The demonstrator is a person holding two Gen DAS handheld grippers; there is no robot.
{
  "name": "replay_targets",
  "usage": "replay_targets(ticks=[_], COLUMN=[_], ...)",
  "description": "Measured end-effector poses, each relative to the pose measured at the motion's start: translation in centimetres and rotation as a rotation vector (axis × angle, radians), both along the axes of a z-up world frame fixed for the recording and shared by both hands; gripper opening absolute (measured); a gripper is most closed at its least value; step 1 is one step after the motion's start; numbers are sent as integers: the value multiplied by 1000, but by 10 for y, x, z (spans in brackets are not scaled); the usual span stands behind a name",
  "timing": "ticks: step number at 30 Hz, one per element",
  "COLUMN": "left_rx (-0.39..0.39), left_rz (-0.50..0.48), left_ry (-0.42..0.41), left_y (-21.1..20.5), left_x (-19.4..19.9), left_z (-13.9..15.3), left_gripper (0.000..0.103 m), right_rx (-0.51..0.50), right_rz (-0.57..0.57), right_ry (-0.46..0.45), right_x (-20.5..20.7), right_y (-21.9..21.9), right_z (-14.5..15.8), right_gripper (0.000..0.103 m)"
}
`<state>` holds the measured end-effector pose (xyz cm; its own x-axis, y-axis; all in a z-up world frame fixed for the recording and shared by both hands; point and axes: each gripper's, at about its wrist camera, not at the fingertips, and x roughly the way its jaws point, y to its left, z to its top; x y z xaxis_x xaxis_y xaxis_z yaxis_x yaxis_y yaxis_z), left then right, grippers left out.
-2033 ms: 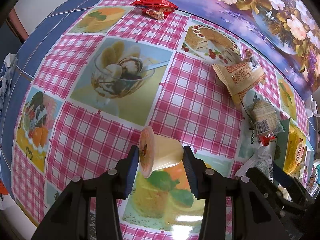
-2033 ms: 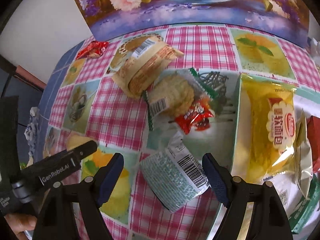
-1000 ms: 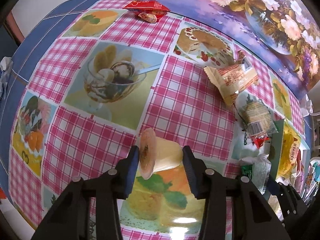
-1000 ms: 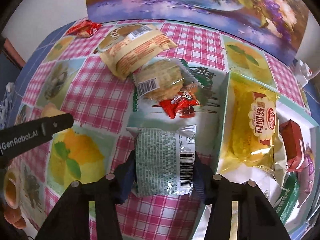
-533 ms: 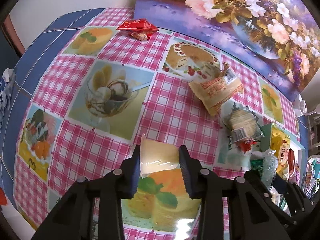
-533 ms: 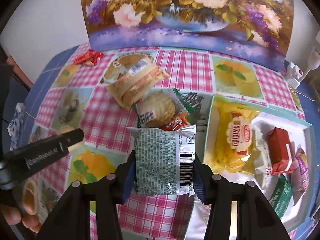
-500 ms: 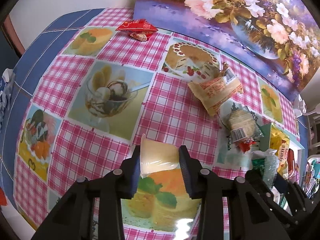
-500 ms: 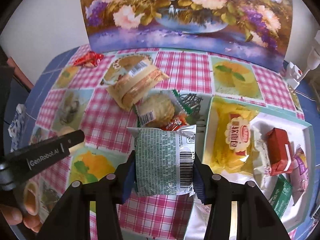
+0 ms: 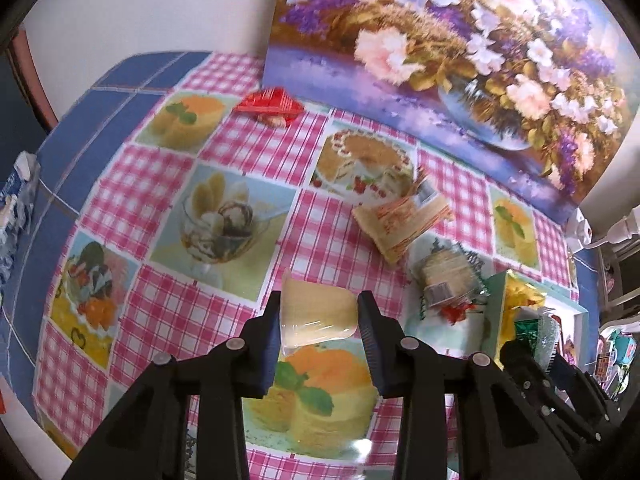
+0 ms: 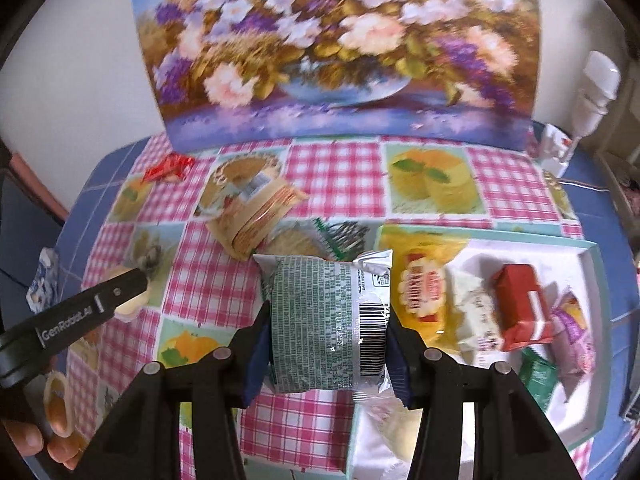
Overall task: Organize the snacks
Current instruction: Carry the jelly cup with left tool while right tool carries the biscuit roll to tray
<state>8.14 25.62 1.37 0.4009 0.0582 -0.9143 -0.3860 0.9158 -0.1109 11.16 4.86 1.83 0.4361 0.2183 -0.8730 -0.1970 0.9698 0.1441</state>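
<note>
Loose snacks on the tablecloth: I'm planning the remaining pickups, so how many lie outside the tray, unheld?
4: a red wrapper by the painting, a beige striped packet, a round cracker pack and a small red candy beside it. Others may be hidden.

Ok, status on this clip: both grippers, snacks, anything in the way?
Left gripper shut on jelly cup. Right gripper shut on green packet, both off the table. Tray part filled. Three snacks loose on tablecloth; nothing blocking.
</note>
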Motion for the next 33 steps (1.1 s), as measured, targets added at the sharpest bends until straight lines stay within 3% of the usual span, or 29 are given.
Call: replay_targets(ticks=[15,21,33], left_rx=[53,29,60], left_rz=[-113,-201,-408], left_ry=[-132,-158,-144], left_y=[-69,-111,-211], left_x=[2,7,13], left_z=[53,61,60], left_gripper=[38,38,38], right_rx=[55,79,98], right_rz=[-207,-309,-466], right_ry=[-58,-47,-33], right_x=[3,4,-5], right_y=[-83,-123,-195], right_z=[30,31,29], right_gripper=[53,53,53])
